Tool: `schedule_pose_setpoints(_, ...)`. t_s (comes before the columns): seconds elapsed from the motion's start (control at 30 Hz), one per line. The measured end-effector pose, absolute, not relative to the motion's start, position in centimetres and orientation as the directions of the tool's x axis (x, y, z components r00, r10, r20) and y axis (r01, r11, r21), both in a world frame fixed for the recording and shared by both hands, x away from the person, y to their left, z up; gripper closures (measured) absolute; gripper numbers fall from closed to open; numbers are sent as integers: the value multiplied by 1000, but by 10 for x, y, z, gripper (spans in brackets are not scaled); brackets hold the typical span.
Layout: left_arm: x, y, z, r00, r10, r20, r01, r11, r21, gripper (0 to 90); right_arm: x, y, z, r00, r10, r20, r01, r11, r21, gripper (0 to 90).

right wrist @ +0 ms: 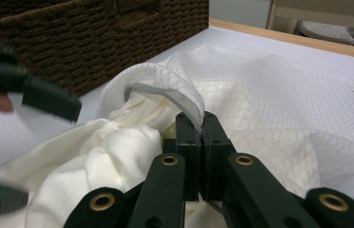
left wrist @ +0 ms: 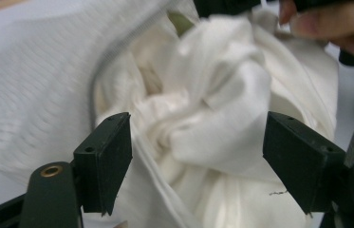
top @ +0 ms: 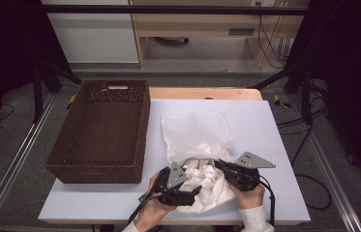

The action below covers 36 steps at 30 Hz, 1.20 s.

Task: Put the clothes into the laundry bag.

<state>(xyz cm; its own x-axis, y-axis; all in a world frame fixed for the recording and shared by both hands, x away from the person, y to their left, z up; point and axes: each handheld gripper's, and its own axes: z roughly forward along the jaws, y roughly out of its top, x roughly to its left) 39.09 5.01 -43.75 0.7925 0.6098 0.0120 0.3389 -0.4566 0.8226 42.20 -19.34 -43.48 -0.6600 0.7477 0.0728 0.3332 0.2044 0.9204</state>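
A brown wicker basket point(top: 98, 130) stood well to the left of both tongs, and nothing could be seen inside it. Nearer, the left gripper point(top: 188, 186) was held at the near edge of the white table point(top: 275, 145), its jaws spread wide with a bunched cream cloth point(left wrist: 212, 133) lying between them; the cloth was not yet pinched, as was seen in the left gripper view. Just beyond and to the right of those jaws, a white mesh laundry bag point(top: 195, 130) lay flat on the table with its grey-edged mouth point(right wrist: 165, 95) lifted toward the person. That rim was clamped by the right gripper point(right wrist: 198, 137), whose jaws were closed tight upon it, so that the opening was held up.

The work was judged to be at an early to middle stage: the bag had been opened and part of the cloth appeared to lie at its mouth, but most of the cloth was bunched outside, between the two tongs. Pushing it in and closing the bag were judged to be left.
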Motion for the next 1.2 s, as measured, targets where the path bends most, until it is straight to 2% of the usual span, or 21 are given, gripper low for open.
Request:
schedule_pose_setpoints(0.07,394,41,-450,791,612,27,347,-484,803,213,423,-193,-435,-661,747,77,332,200,922,886)
schedule_pose_setpoints(0.17,407,29,-463,783,621,-41,405,-458,791,191,424,-190,-437,-662,745,77,332,200,922,886)
schedule_pose_setpoints(0.23,412,24,-467,789,610,-77,416,-437,798,286,424,-189,-438,-663,744,81,333,197,922,886)
schedule_pose_setpoints(0.4,406,21,-464,795,605,-46,374,-429,823,629,425,-185,-440,-667,741,74,328,203,923,887)
schedule_pose_setpoints(0.5,398,23,-454,795,607,-8,339,-433,835,712,423,-185,-439,-672,737,70,318,202,926,888)
schedule_pose_setpoints(0.83,403,32,-428,758,652,15,332,-407,851,732,420,-182,-427,-695,714,85,287,168,943,887)
schedule_pose_setpoints(1.03,438,14,-443,694,715,86,375,-461,804,730,418,-192,-421,-677,733,75,286,167,943,888)
schedule_pose_setpoints(1.2,458,7,-455,649,759,58,419,-419,805,720,417,-195,-419,-676,733,78,294,171,940,888)
